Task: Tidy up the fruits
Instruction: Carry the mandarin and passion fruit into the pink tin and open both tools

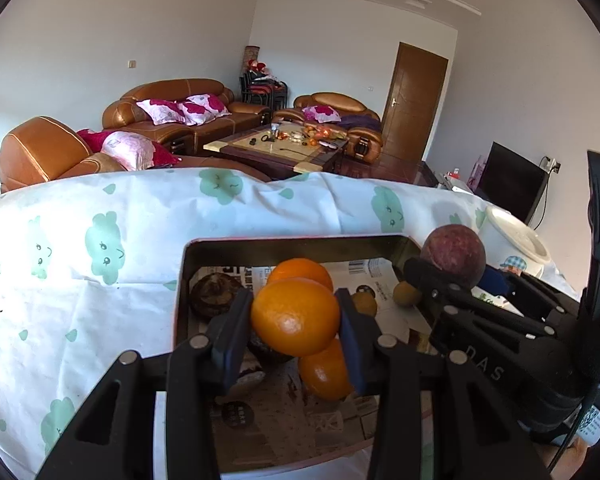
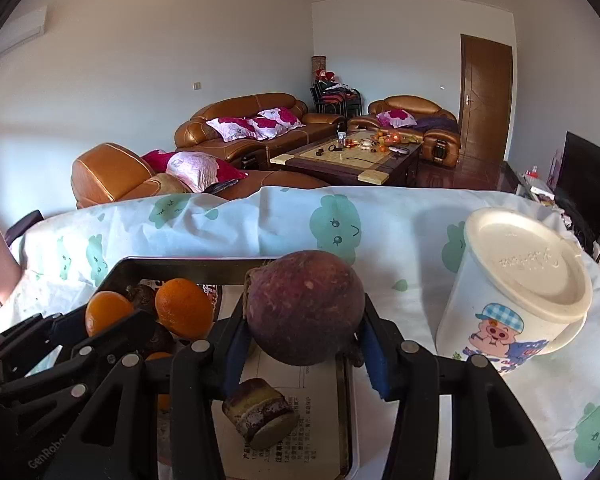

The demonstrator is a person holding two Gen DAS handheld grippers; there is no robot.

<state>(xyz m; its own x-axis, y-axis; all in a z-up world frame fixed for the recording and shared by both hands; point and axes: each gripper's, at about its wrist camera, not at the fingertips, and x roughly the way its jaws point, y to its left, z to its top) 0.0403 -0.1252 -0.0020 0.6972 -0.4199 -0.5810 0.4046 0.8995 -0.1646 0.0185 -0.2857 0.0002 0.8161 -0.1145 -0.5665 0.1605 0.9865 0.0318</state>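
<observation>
Left wrist view showed the left gripper (image 1: 296, 316) low in the centre of the frame, its two dark pads clamped on an orange (image 1: 295, 316) held above a dark metal tray (image 1: 182, 280). Beneath it a second orange (image 1: 325, 372) lay on the paper lining, a third orange (image 1: 300, 270) sat further back, and dark brownish fruit (image 1: 214, 294) lay at the tray's left side. At the right of that frame the right gripper (image 1: 440, 280) stood beside the left one, pinching a round purple fruit (image 1: 454, 256) over the tray's far right corner. Little room remained between the two tools. Beyond the tray's far rim the cloud-print cloth (image 1: 80, 240) ran open to the table's edge.

Right wrist view alone showed that gripper's (image 2: 304, 320) blue pads pressed on both sides of the purple fruit (image 2: 304, 312), and a short cut chunk (image 2: 260, 416) lying on the paper below it near the tray's right rim (image 2: 344, 400). It also gave the white lidded cartoon cup (image 2: 516, 292) whole, tilted on the cloth at the right, apart from the tray. The left gripper (image 2: 112, 320) sat at lower left with its orange (image 2: 106, 314).

Farthest back, both views showed brown sofas (image 2: 244, 124) and a coffee table (image 2: 340, 156).
</observation>
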